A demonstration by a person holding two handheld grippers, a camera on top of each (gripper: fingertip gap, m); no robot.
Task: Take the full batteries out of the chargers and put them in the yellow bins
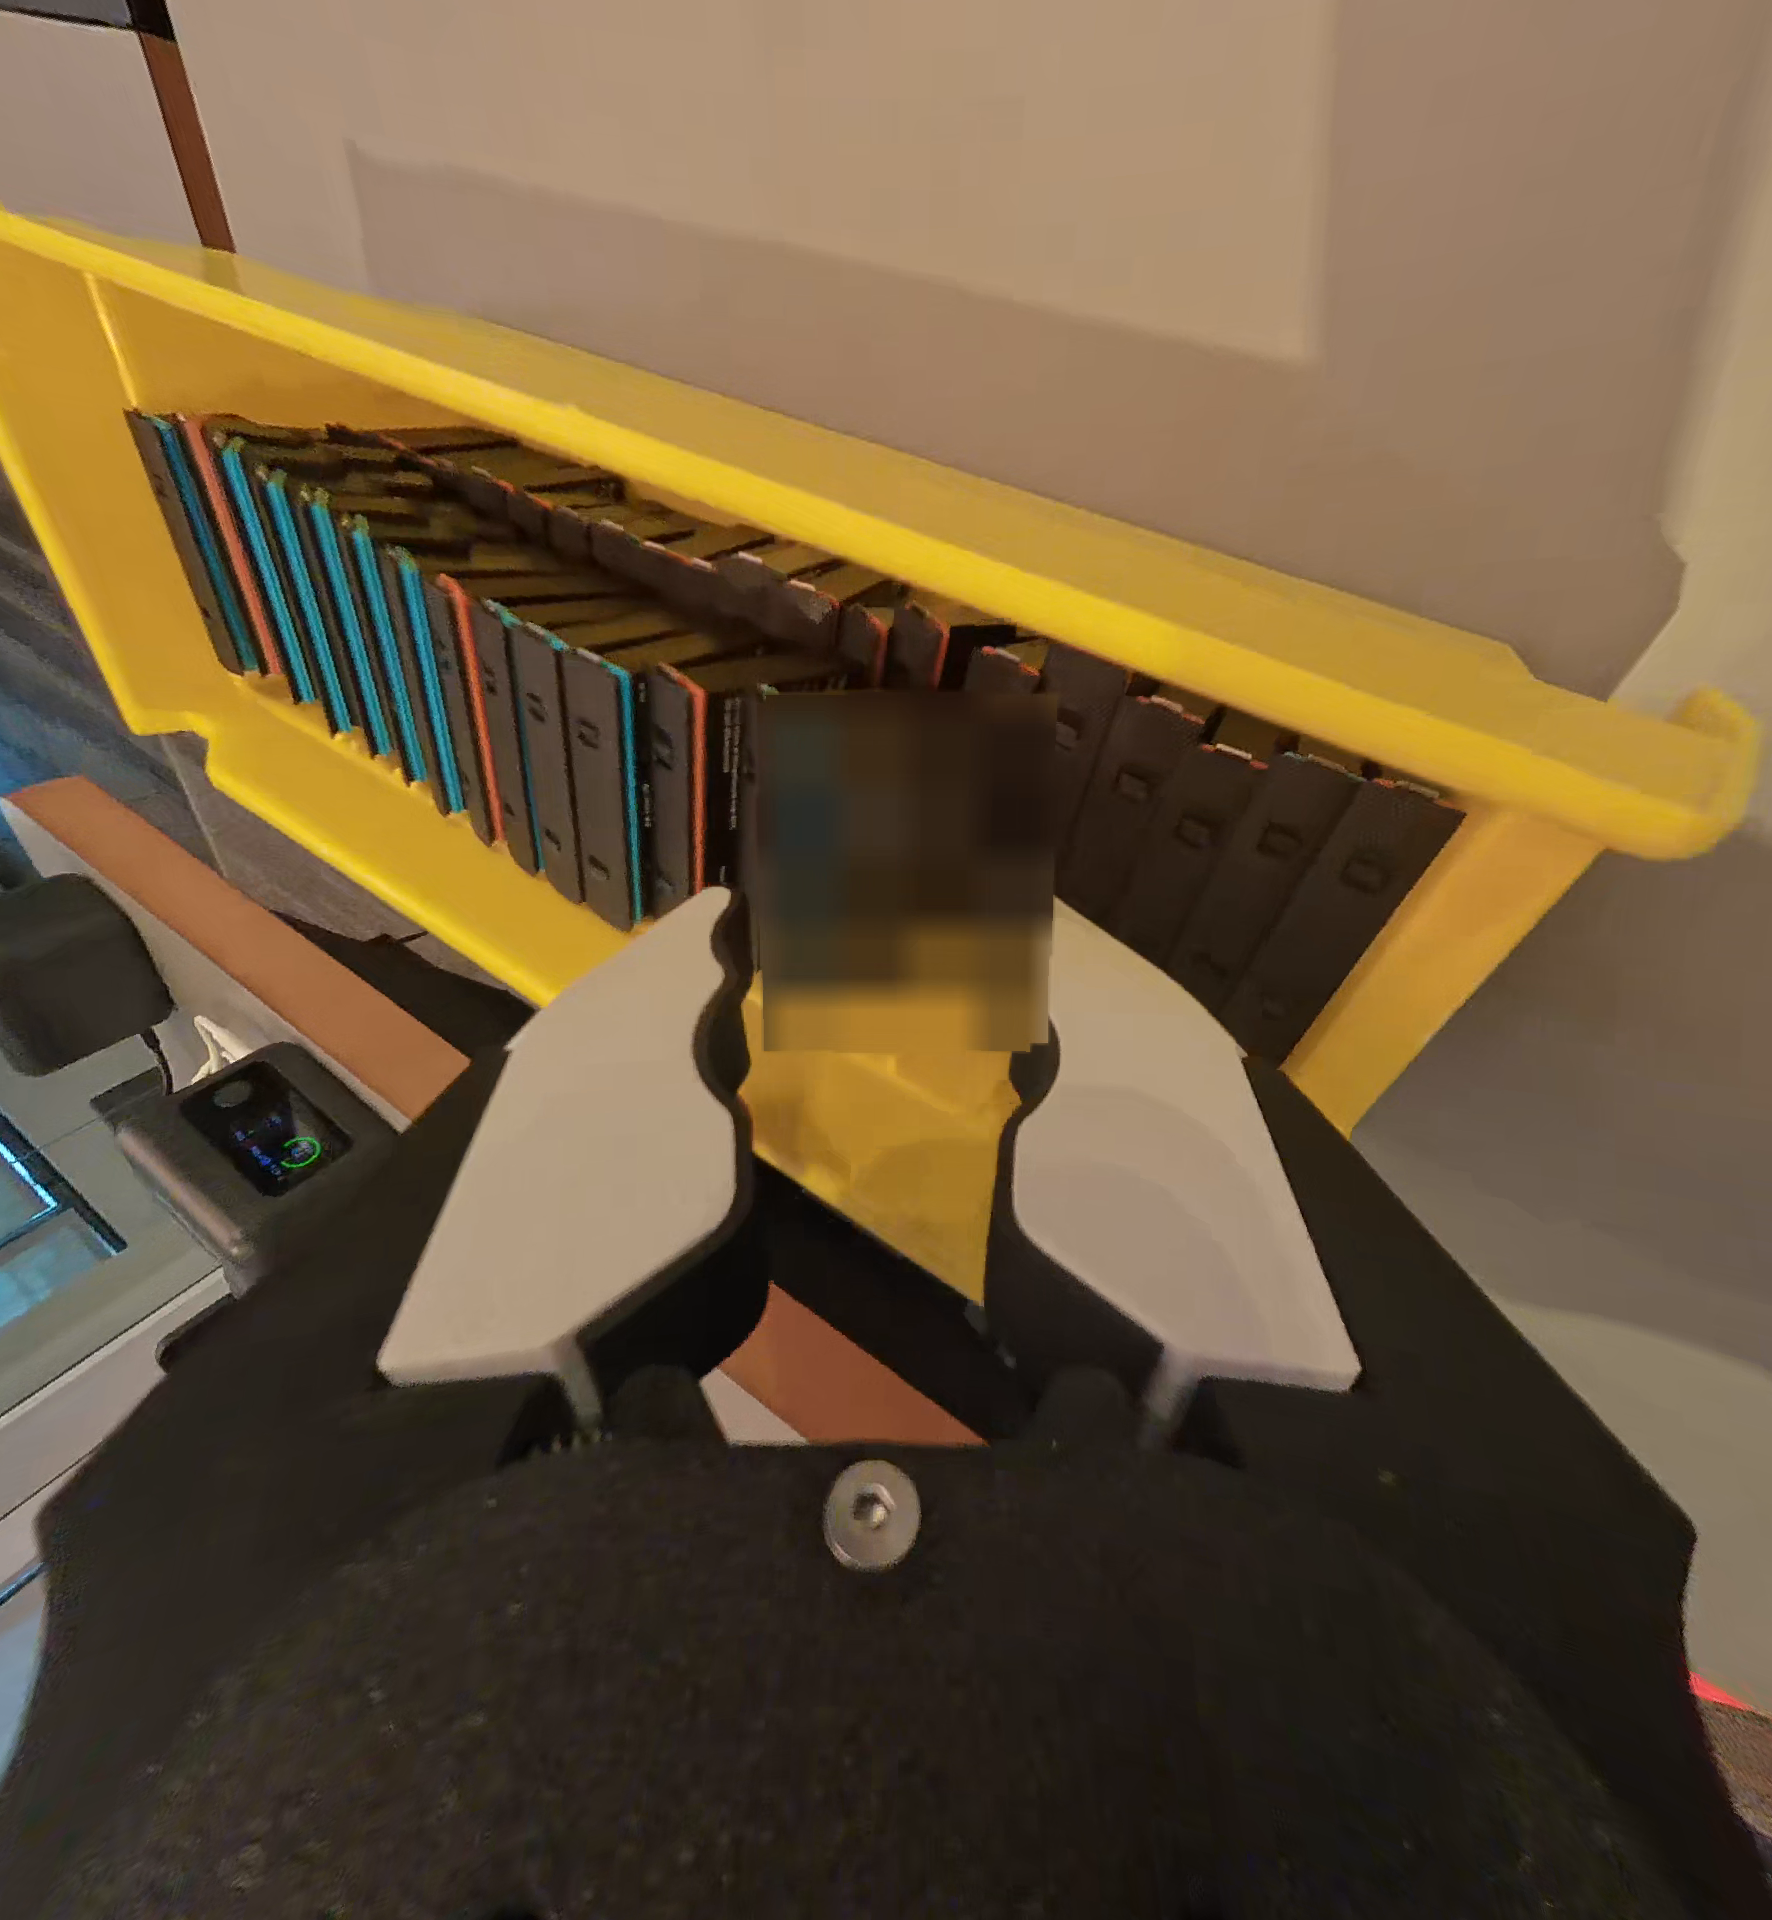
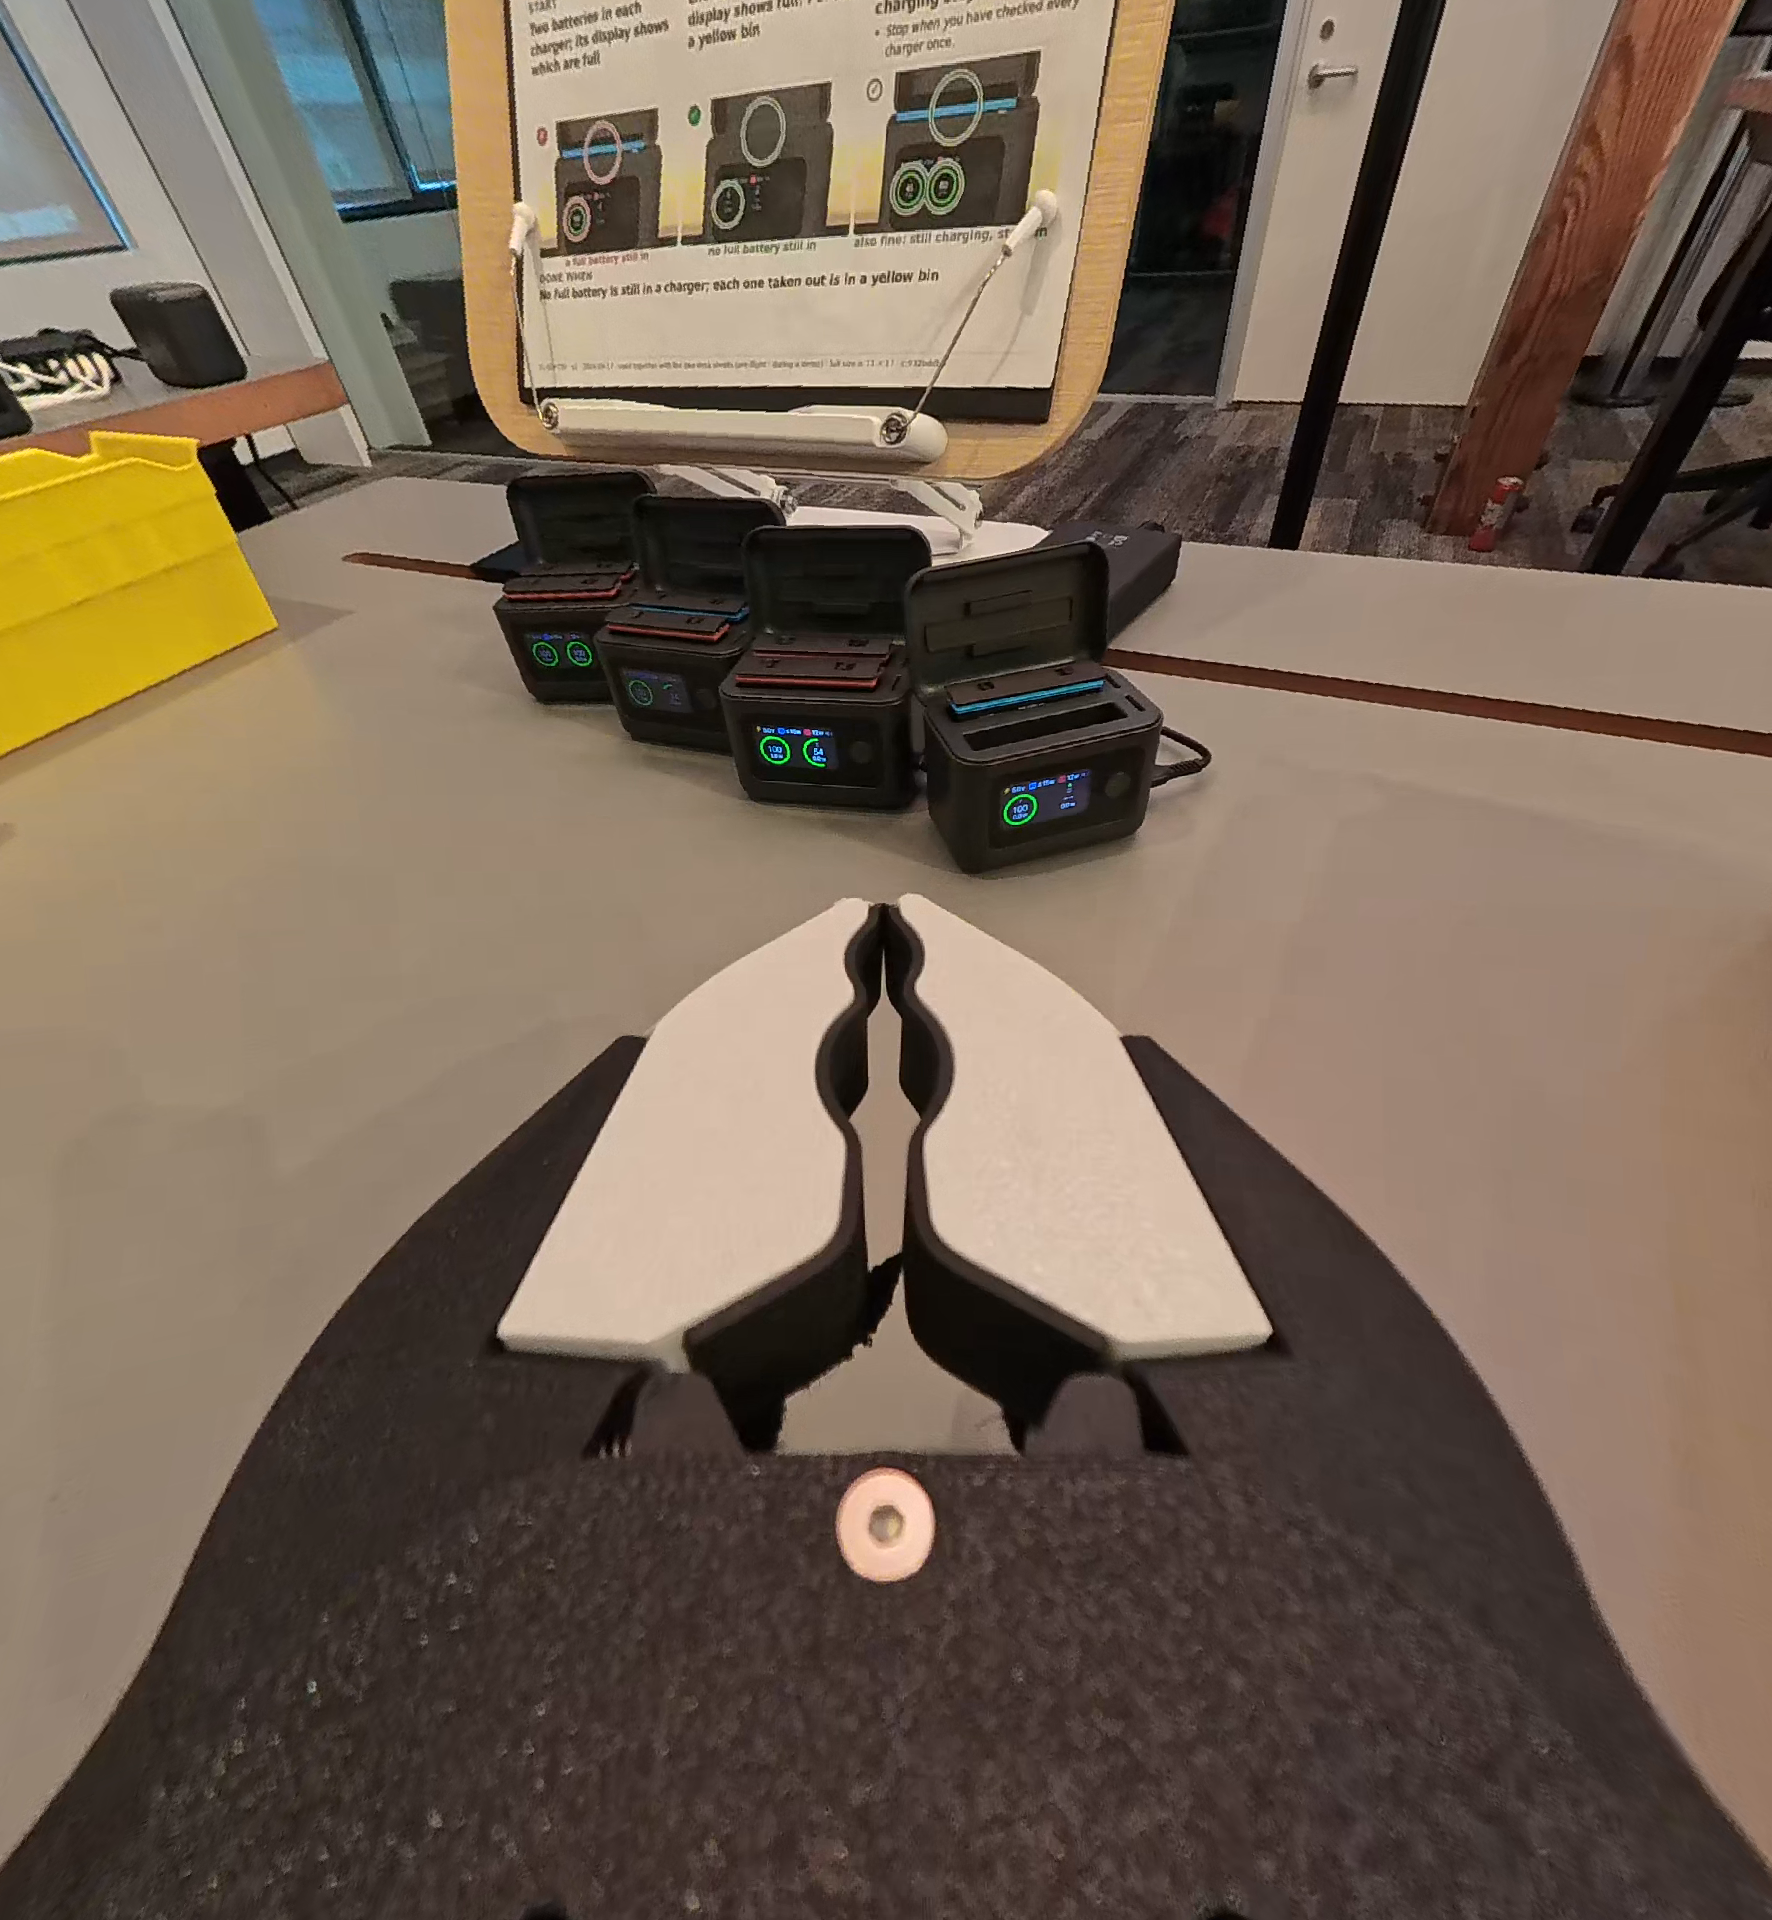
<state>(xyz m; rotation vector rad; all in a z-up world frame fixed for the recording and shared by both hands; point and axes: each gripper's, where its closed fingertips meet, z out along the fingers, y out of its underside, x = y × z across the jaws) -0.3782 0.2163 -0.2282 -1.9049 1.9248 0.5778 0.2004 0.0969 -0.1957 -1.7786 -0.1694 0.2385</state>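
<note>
Left tool (image 1: 887, 997) pinches a stiff, light, smooth battery (image 1: 747, 831) by its flat faces above the bin (image 1: 861, 488); right tool (image 2: 884, 914) pressed together, empty.

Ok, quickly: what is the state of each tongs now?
Left tongs: closed on a battery, over the yellow bin.
Right tongs: closed, empty.

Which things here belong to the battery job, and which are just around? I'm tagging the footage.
Job: left gripper, the battery between its fingers, yellow bin, four chargers, right gripper.
Around: instruction board, power adapter, fire extinguisher.
</note>
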